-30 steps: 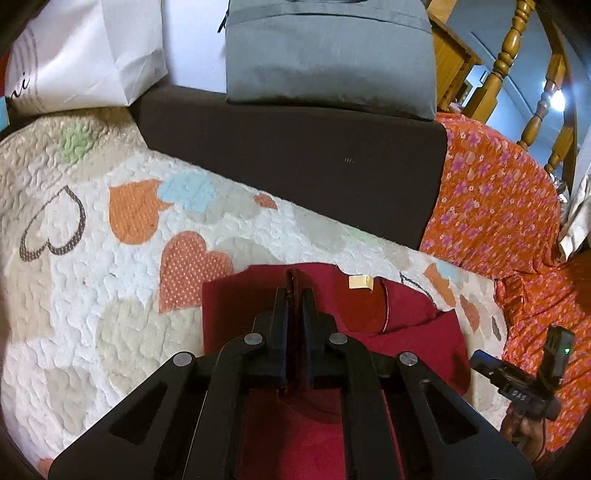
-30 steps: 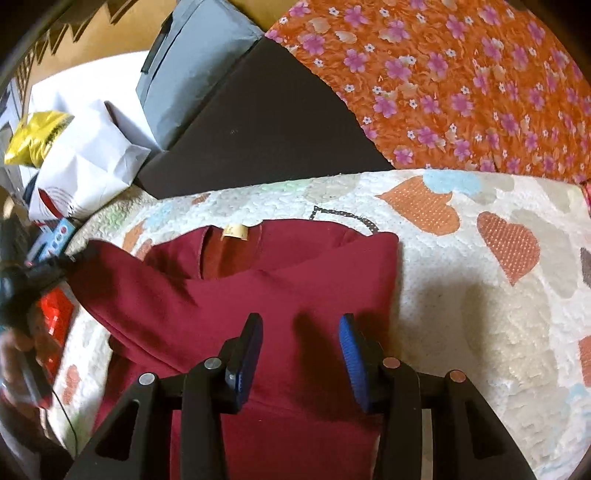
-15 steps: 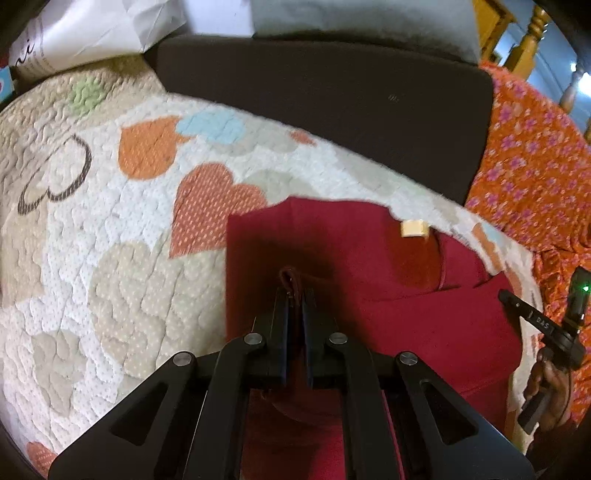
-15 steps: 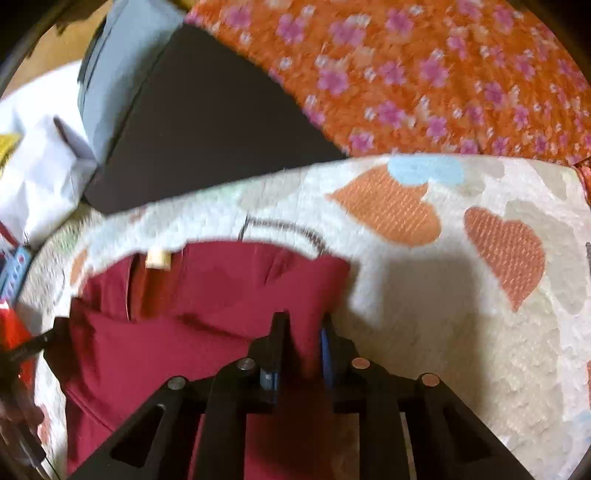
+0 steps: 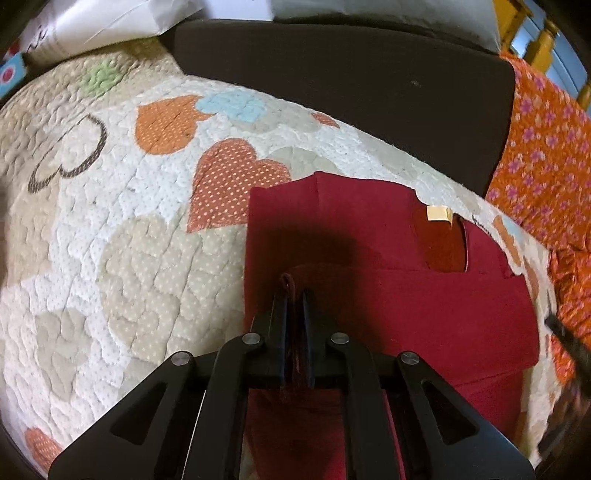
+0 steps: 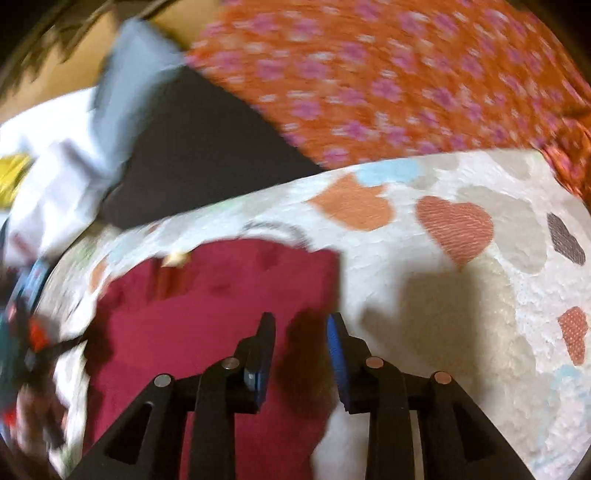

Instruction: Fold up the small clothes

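A dark red shirt (image 5: pixel 424 306) lies partly folded on a heart-patterned quilt (image 5: pixel 110 221), its collar tag (image 5: pixel 438 213) toward the back right. My left gripper (image 5: pixel 294 295) is shut on a pinch of the red shirt's fabric and holds it over the shirt's left side. In the blurred right wrist view the red shirt (image 6: pixel 207 317) lies left of centre. My right gripper (image 6: pixel 301 328) is open and empty above the shirt's right edge.
A dark brown cushion (image 5: pixel 351 96) lies behind the quilt, with a grey bag (image 5: pixel 388 18) and a white paper bag (image 5: pixel 110 22) beyond it. Orange flowered fabric (image 5: pixel 546 147) covers the right side. It also shows in the right wrist view (image 6: pixel 388 74).
My left gripper has carried its pinch of red fabric back toward me across the shirt. My right gripper shut on the shirt's right edge, then opened and let go; it is moving.
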`<state>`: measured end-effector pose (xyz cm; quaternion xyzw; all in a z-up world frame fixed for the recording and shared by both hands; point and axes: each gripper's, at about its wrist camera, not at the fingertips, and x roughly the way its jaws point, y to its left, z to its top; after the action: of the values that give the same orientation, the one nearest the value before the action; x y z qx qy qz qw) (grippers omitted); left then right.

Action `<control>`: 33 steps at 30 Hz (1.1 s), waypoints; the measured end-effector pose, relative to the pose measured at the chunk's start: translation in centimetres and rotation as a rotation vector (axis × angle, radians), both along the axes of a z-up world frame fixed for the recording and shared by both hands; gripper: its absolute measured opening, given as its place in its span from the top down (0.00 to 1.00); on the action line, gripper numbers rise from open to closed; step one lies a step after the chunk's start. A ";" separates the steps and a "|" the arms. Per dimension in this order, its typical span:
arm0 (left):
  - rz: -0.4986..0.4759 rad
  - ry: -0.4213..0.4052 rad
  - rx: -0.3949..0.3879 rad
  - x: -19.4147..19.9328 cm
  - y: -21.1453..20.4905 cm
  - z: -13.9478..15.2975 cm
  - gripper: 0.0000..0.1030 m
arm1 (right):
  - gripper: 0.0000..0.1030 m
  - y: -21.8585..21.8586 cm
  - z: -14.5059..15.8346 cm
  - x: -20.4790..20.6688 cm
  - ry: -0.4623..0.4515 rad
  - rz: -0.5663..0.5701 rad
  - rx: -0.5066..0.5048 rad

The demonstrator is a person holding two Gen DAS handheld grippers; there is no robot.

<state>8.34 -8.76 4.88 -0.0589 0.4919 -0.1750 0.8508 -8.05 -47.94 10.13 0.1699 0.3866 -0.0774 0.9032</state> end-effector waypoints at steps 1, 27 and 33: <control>0.002 -0.002 0.003 -0.2 0.1 0.1 0.93 | 0.73 1.2 0.1 -0.6 0.011 0.041 -0.010; -0.013 -0.064 0.129 -2.6 -1.5 -0.8 0.67 | 0.73 3.9 -2.3 -0.1 0.072 0.030 -0.099; -0.016 -0.075 0.148 -2.6 -1.7 -1.2 0.59 | 0.74 4.2 -3.4 0.4 0.102 0.042 -0.143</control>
<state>5.74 -10.50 3.68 0.0147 0.4718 -0.1470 0.8692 -7.69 -43.76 6.75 0.0928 0.4289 -0.0943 0.8936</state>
